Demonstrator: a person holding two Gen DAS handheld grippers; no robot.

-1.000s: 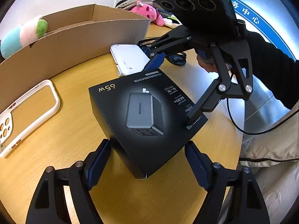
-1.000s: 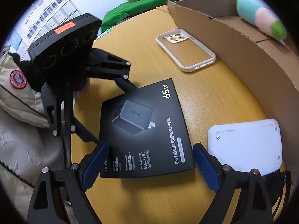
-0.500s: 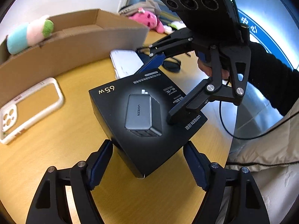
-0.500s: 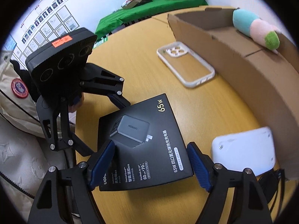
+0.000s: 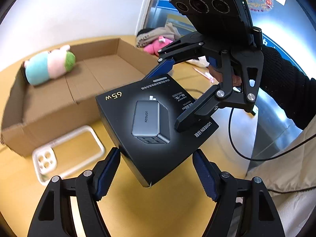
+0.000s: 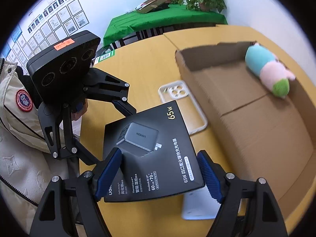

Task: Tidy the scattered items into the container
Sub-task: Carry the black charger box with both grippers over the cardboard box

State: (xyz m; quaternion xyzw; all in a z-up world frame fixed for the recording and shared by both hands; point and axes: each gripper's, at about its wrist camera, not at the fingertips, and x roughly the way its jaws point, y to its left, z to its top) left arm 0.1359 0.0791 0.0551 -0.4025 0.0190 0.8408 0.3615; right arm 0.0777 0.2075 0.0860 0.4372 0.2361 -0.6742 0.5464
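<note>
Carry step: my left gripper (image 5: 156, 169) and right gripper (image 6: 158, 173) each clamp an opposite end of the black charger box (image 5: 156, 118), held clear above the table (image 5: 158, 207); next I must swing it over the cardboard box (image 6: 256, 118) and release.

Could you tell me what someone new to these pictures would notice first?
Most striking is the black charger box held above the wooden table, clamped at opposite ends by the left gripper and the right gripper. Behind it, the open cardboard box holds a pastel plush toy.
</note>
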